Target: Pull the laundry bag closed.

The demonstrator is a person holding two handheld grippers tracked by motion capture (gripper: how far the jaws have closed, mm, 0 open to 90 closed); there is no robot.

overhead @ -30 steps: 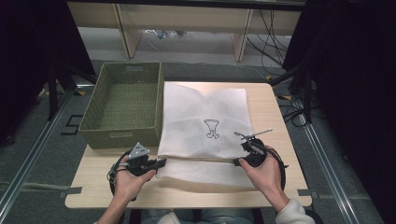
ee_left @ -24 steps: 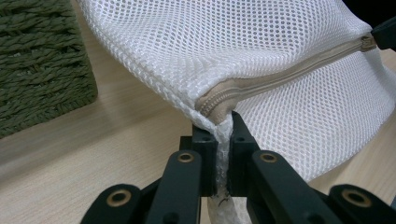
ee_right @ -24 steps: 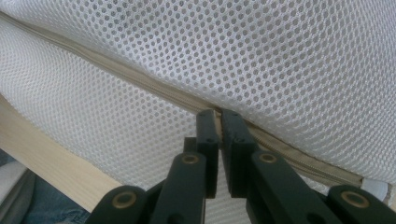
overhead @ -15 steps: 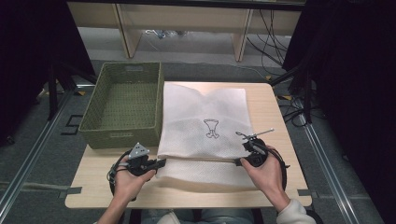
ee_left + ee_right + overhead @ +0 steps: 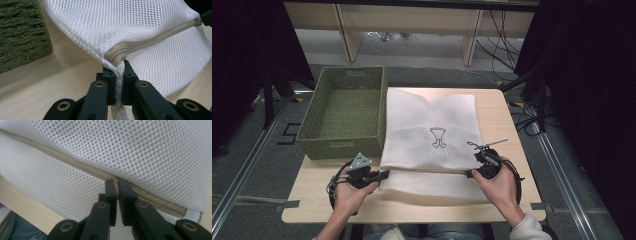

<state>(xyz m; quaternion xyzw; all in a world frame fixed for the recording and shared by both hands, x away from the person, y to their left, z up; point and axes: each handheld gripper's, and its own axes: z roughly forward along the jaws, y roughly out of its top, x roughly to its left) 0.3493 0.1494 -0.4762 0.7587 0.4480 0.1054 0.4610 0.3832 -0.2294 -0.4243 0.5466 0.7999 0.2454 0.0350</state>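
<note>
On the wooden table (image 5: 512, 125) there is one white mesh laundry bag (image 5: 432, 125) with one beige zipper (image 5: 155, 37) and one small printed emblem (image 5: 438, 137). One green woven basket (image 5: 343, 112) stands at the table's far left corner. Two grippers are present, a left gripper (image 5: 384, 175) and a right gripper (image 5: 469, 173), each in one of two hands.

White honeycomb mesh is covering the laundry bag (image 5: 432, 125), a beige zipper (image 5: 150, 41) edging it and a dark goblet-shaped mark showing; the woven basket (image 5: 343, 112) is looking olive green, the tabletop (image 5: 312, 200) pale wood-grained.
</note>
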